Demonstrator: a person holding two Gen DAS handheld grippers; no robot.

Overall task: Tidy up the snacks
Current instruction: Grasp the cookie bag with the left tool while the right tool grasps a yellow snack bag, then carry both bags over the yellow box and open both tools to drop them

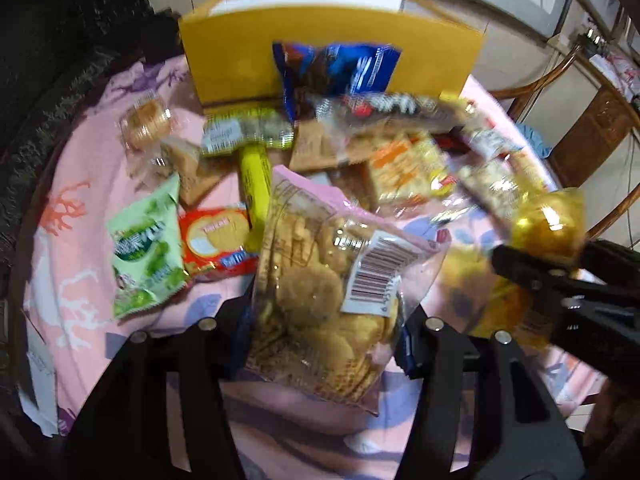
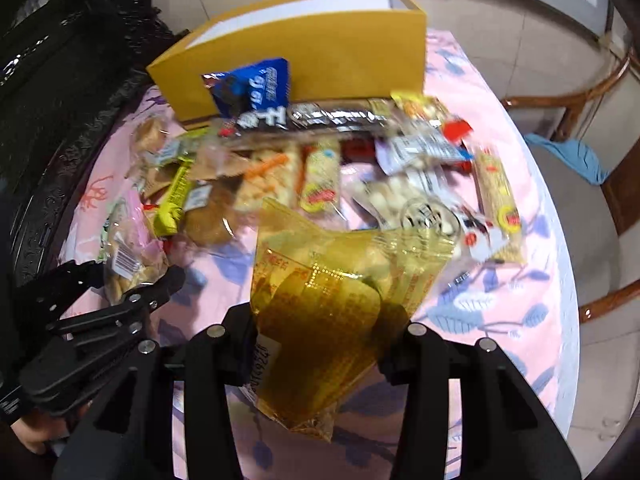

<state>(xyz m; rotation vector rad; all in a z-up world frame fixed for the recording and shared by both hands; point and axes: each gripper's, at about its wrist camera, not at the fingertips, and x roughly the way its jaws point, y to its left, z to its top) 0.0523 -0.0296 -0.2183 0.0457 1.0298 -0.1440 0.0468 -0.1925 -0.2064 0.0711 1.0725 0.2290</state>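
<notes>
L gripper (image 1: pixel 324 344) clamps a clear crinkly bag of round biscuits (image 1: pixel 320 300), pink top, barcode label, held above the pink patterned cloth (image 1: pixel 72 280). R gripper (image 2: pixel 320 344) is closed on a translucent amber packet (image 2: pixel 332 308), also lifted. Snack pile (image 2: pixel 360 168) crowds the table centre, running right up to the yellow cardboard box (image 2: pixel 320 52) at the far edge; a blue foil bag (image 2: pixel 252 84) leans on its front wall. Bare cloth only nearest the grippers. Green pouch (image 1: pixel 144 252) and red cracker pack (image 1: pixel 218 240) lie flat at left. Wooden chair (image 2: pixel 592 152) close beside table's right rim.
</notes>
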